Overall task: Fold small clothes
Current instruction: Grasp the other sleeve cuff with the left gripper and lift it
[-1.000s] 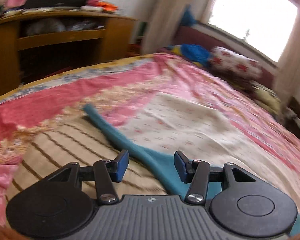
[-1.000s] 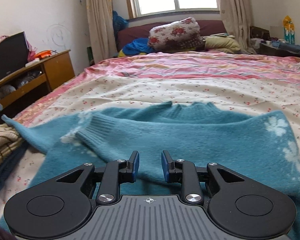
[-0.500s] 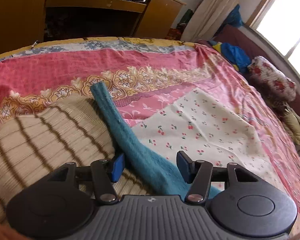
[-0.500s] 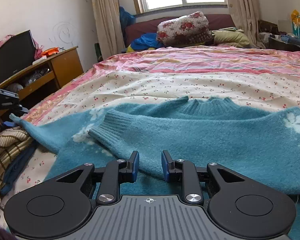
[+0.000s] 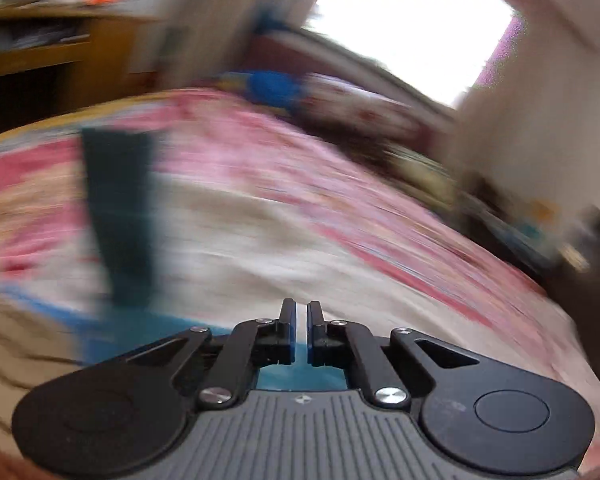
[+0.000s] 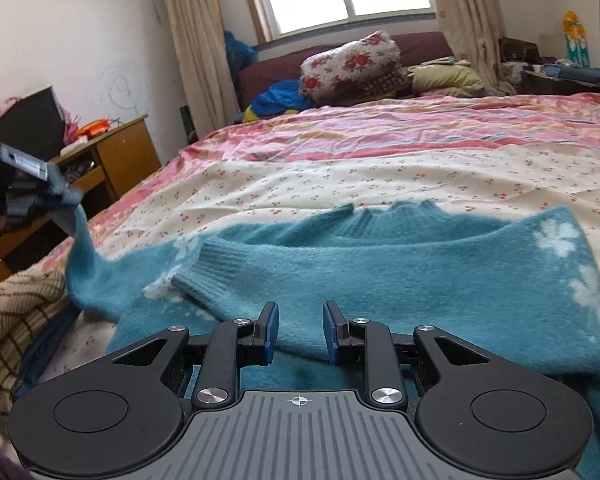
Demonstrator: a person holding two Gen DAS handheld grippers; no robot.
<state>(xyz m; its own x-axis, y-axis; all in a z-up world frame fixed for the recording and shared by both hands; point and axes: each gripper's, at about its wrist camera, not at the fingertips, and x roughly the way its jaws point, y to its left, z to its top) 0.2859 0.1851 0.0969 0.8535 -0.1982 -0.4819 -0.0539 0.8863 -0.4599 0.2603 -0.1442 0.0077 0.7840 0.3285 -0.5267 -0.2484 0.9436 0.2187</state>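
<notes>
Pinching fuzzy teal sweater sleeve: left hand-held gripper.

bed, cherry-print sheet. teal sweater flat near centre, striped beige knit near left, pillows far end.

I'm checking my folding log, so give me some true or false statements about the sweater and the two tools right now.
The left tool holds one sleeve of the fuzzy teal knitted sweater up off the bed. True.
The right tool is clamped on the sweater. False: its jaws stand open, gripping nothing.
The other sleeve lies folded across the sweater's body. True.
The sweater carries red flowers. False: its flowers are white.
</notes>
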